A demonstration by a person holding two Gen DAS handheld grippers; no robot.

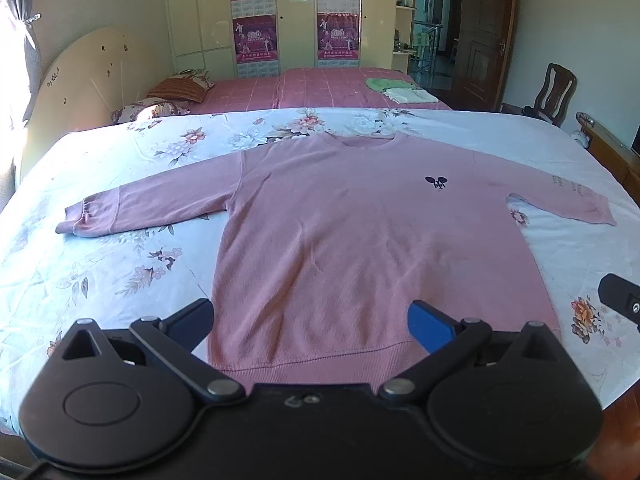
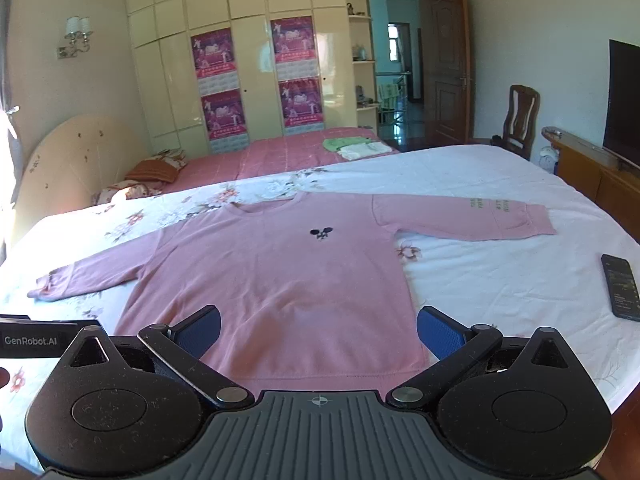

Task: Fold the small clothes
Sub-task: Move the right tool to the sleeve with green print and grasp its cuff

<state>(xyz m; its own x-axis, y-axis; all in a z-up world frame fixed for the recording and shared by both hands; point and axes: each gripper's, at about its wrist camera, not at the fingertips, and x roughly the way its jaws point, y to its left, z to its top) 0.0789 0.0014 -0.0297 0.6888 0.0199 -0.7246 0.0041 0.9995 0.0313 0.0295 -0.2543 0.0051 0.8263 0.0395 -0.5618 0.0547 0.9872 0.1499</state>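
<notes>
Across the middle of both frames: a pink sweatshirt (image 1: 320, 232) lies flat, front up, on a floral sheet (image 1: 100, 264) covering the near bed. Both sleeves are spread outward, neckline toward the top of the frame, hem toward the bottom. A small dark emblem (image 1: 436, 183) sits on the chest. Printed lettering runs along the sleeve at frame right; too small to read.

Bottom of the left wrist view: left gripper (image 1: 310, 322), jaws spread wide, nothing between them, hovering above the hem. Blue pads (image 1: 430, 326) face inward. Whether the fingers touch the cloth, I cannot tell.

Bottom of the right wrist view: right gripper (image 2: 318, 332), jaws likewise parted and holding nothing, also over the hem. The left unit's body, labelled GenRobot.AI, shows at lower left of this frame.

Right edge of the right wrist view: a dark phone (image 2: 620, 286) lies on the sheet, well apart from the sweatshirt.

Upper middle: a second bed with a pink checked cover (image 2: 280, 156). On it, a small pile of folded clothes (image 2: 354, 146), green and white. Pillows (image 2: 154, 170) at its left end.

Behind: cream wardrobe (image 2: 252, 64) carrying four purple posters, an open wooden door (image 2: 448, 68), a wooden chair (image 2: 520, 118), and a television (image 2: 624, 104) on a low cabinet at far right. No containers visible.
</notes>
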